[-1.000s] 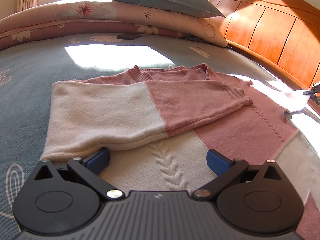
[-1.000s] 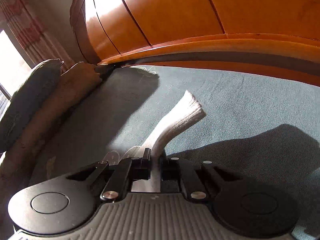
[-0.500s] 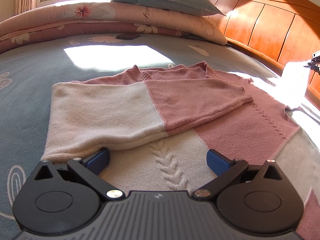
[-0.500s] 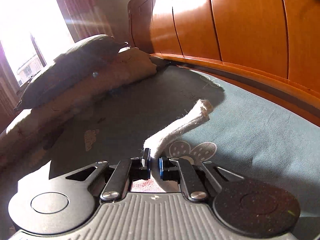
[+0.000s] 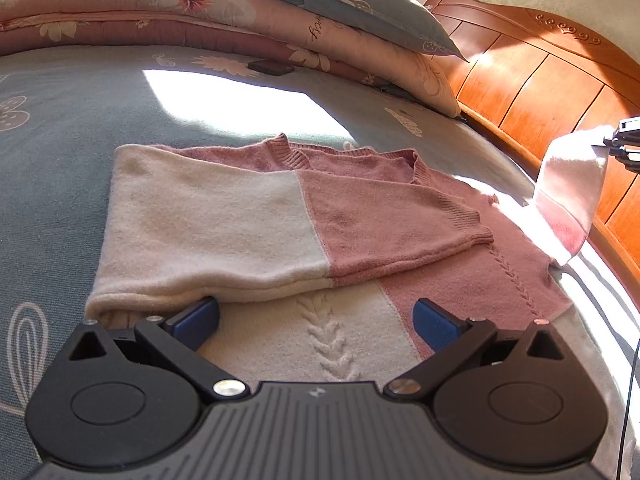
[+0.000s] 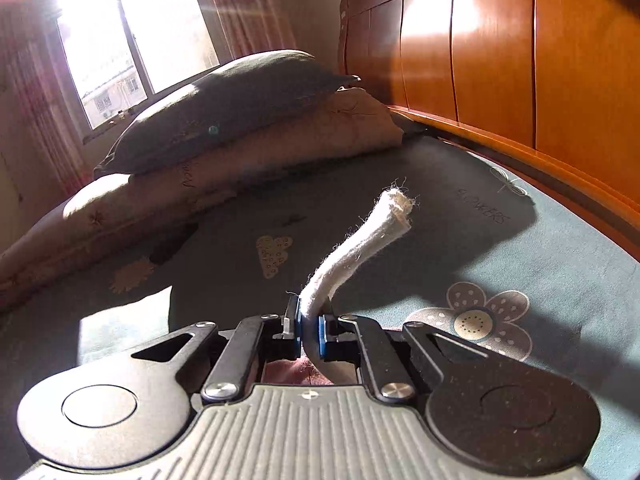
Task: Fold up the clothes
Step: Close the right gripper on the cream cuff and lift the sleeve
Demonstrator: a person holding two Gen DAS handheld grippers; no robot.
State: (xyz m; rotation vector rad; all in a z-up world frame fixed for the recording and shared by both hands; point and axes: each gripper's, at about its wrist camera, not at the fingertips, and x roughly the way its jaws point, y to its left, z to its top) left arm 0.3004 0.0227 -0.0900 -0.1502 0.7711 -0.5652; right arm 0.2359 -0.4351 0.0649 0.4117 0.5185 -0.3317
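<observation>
Sleeve [image 5: 570,196] now higher in right gripper [image 6: 309,326]; bedsheet [image 6: 560,248] lettering "FLOWERS".

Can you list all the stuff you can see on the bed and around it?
Knitted pink-and-cream sweater: one, on the bed, one sleeve folded across it, other sleeve lifted.
Grey-blue flowered bedsheet: one, under the sweater.
Pink flowered folded quilt: one, far end.
Blue-grey pillow: one, atop the quilt.
Orange wooden headboard: one, beside the bed.
Window: one, bright, behind the pillow.
Left tool: open, over the hem.
Right tool: shut on the sleeve.
</observation>
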